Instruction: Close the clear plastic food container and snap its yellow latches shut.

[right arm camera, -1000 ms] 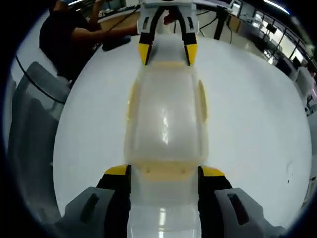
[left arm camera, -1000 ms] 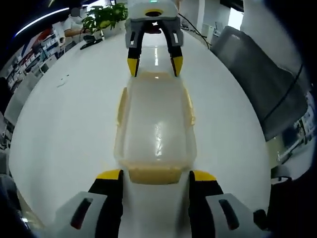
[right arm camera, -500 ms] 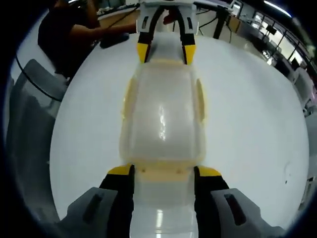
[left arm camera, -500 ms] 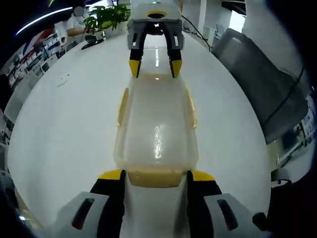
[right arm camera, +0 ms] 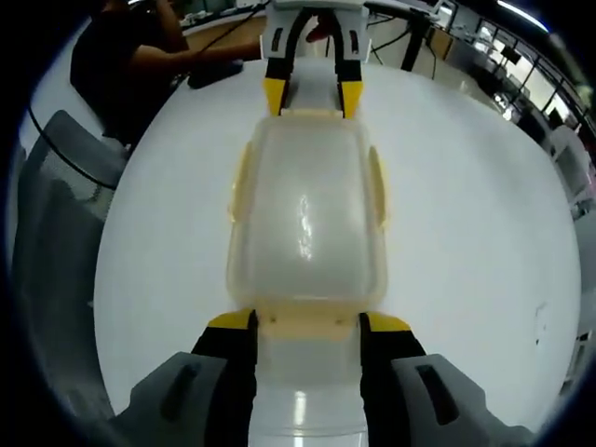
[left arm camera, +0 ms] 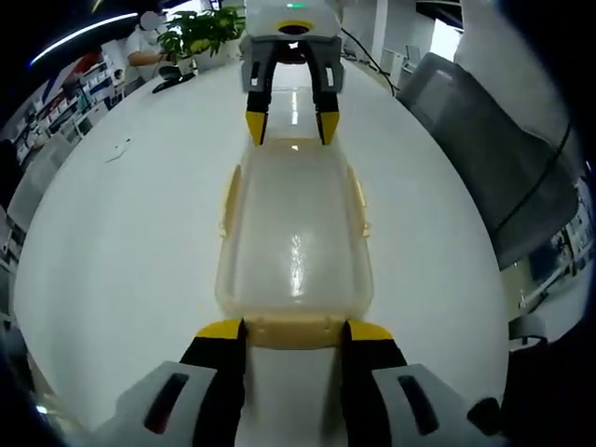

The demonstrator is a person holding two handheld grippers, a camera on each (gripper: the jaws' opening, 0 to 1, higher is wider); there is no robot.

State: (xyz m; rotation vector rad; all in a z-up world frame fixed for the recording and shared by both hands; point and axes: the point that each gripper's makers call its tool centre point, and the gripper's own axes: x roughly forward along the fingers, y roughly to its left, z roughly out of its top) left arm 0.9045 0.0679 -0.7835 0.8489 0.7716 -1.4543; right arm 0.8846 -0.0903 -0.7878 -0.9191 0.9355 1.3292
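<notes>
a: resting on the white round table (left arm camera: 121, 242), the clear food container (left arm camera: 293, 237) sits lid on, between both tools?

b: yes. left gripper (left arm camera: 294, 331) and right gripper (right arm camera: 306, 321) each straddle an end latch (left arm camera: 293, 332), jaws spread. grey chair (left arm camera: 494, 158) at right, potted plant (left arm camera: 197, 30) beyond.

Open-plan office.
Long white tabletop (left arm camera: 121, 242) flanked by grey chairs (left arm camera: 494, 168), a potted plant (left arm camera: 196, 33) at its far end, a seated person (right arm camera: 130, 65), and rows of desks (right arm camera: 521, 84) beyond.
</notes>
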